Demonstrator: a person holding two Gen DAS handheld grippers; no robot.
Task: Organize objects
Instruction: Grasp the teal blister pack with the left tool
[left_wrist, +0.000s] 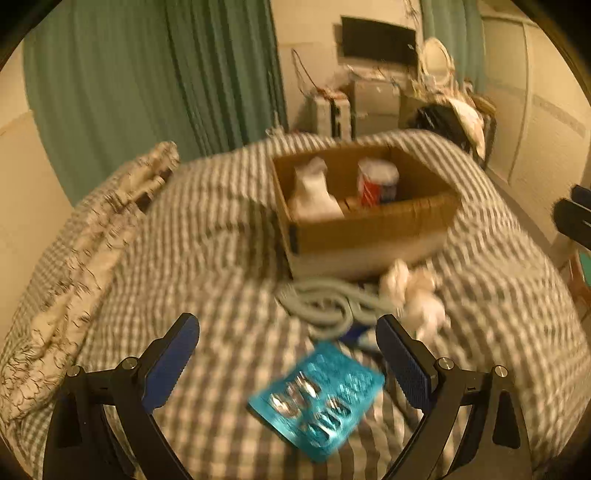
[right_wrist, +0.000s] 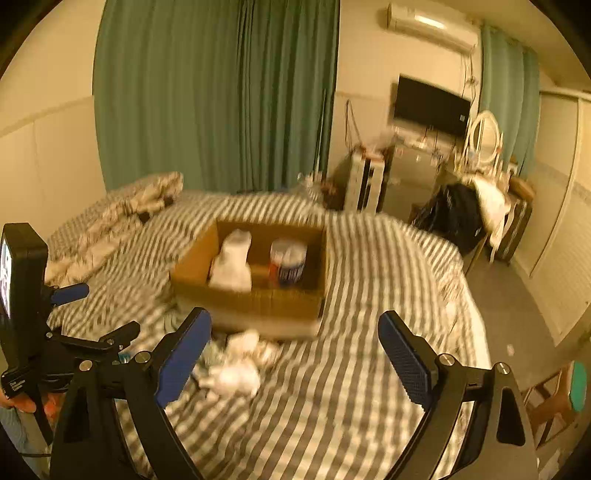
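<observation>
While both grippers' jaws gape empty, the left gripper (left_wrist: 288, 354) should settle squarely over the blister pack (left_wrist: 317, 400) before carrying it to the box (left_wrist: 369, 229).

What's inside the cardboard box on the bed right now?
Inside the cardboard box stand a white bag-like item on one side and a red, white and blue can beside it. The box's near wall hides its floor, so anything lying low can't be seen.

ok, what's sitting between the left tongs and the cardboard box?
Left wrist view: a teal blister pack lies between the open left tongs; beyond it a coiled grey cable, then the brown cardboard box.
</observation>
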